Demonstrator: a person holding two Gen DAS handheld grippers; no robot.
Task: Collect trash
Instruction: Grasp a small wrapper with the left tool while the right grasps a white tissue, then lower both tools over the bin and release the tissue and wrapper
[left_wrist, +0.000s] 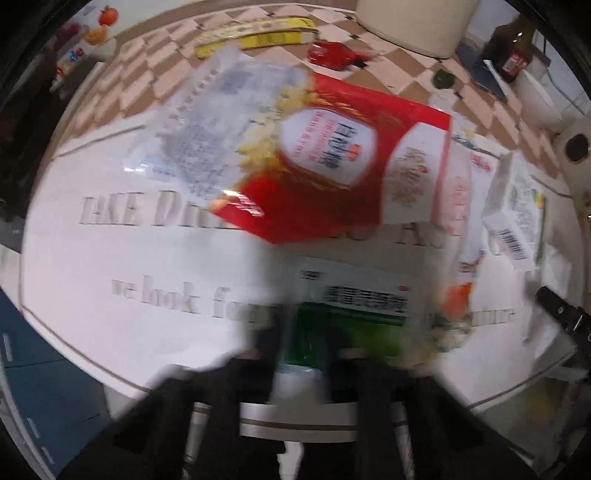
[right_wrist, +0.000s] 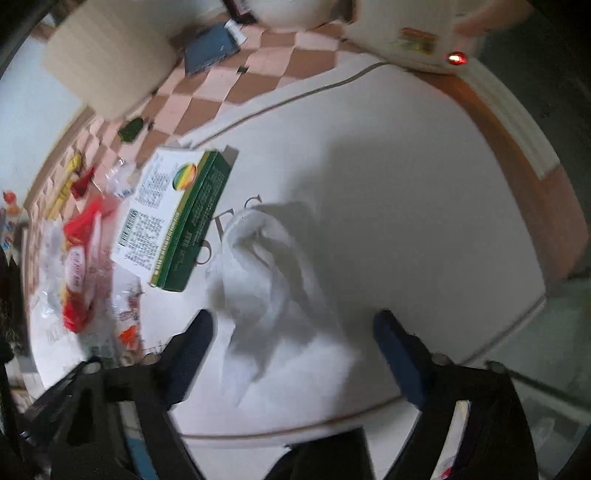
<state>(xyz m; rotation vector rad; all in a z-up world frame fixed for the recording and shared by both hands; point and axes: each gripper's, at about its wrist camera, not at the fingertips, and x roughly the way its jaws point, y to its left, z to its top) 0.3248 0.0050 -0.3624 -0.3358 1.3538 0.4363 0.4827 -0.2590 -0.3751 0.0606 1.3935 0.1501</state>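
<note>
In the left wrist view my left gripper (left_wrist: 306, 354) is shut on a green and white carton (left_wrist: 351, 310), blurred by motion, above the white table (left_wrist: 110, 258). A red and white plastic bag (left_wrist: 332, 158) lies just beyond it. In the right wrist view my right gripper (right_wrist: 293, 325) is open, its blue fingers (right_wrist: 192, 343) either side of a crumpled white tissue (right_wrist: 266, 280). A green and white box (right_wrist: 177, 214) lies left of the tissue, with the red bag (right_wrist: 81, 266) further left.
A white box with a barcode (left_wrist: 513, 221) lies at the right of the left wrist view. On the checkered floor are a yellow strip (left_wrist: 258, 33), a red wrapper (left_wrist: 332, 55), a green scrap (left_wrist: 443, 79) and a brown bottle (left_wrist: 513, 48). A blue book (right_wrist: 210, 48) lies on the floor.
</note>
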